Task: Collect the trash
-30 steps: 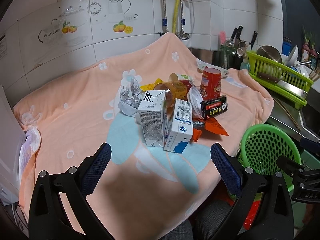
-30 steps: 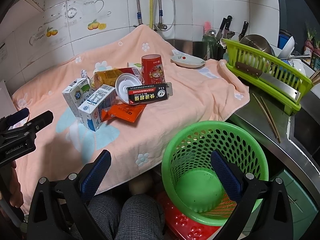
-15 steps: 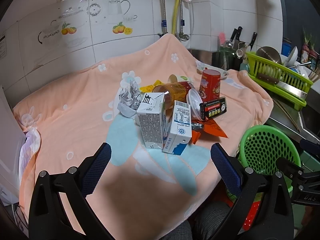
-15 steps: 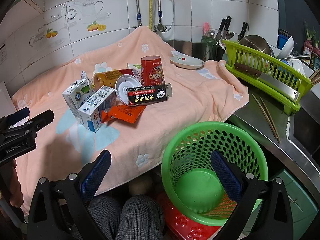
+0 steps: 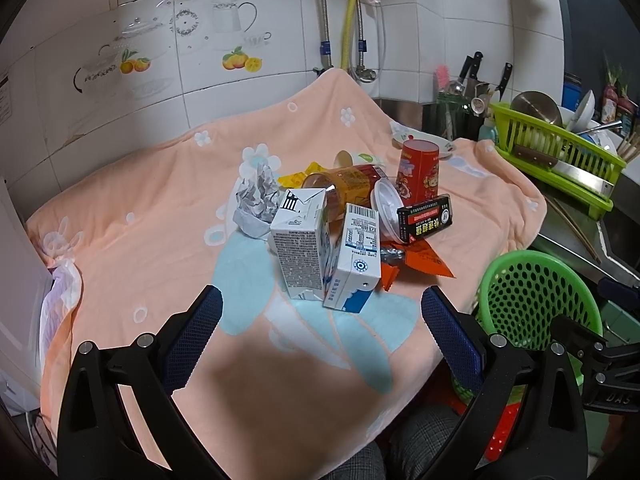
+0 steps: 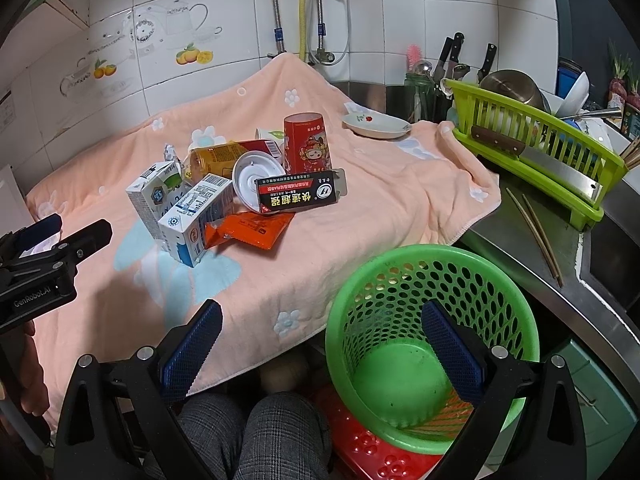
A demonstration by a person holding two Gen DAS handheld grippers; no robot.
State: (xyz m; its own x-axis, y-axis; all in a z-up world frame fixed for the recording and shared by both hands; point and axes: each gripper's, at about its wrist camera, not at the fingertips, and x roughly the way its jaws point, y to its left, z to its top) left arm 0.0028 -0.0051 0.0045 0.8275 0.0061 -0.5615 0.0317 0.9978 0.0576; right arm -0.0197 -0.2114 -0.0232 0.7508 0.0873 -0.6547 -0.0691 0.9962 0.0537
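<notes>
A peach flowered blanket (image 5: 152,216) covers the kitchen surface, backed by white wall tiles (image 5: 200,52) with teapot and fruit decals. The trash pile (image 5: 344,216) of cartons, a can, a red cup and wrappers sits mid-blanket. The left gripper (image 5: 320,320) hovers before it, jaws wide apart and empty. The right gripper (image 6: 322,334) hangs spread and empty above the green mesh basket (image 6: 404,280) beside the blanket's edge. A lime dish rack (image 6: 540,152) stands on the steel counter.

"GenRobot.AI" on left tool (image 6: 56,236), "快速超强" on black box (image 6: 298,196)
</notes>
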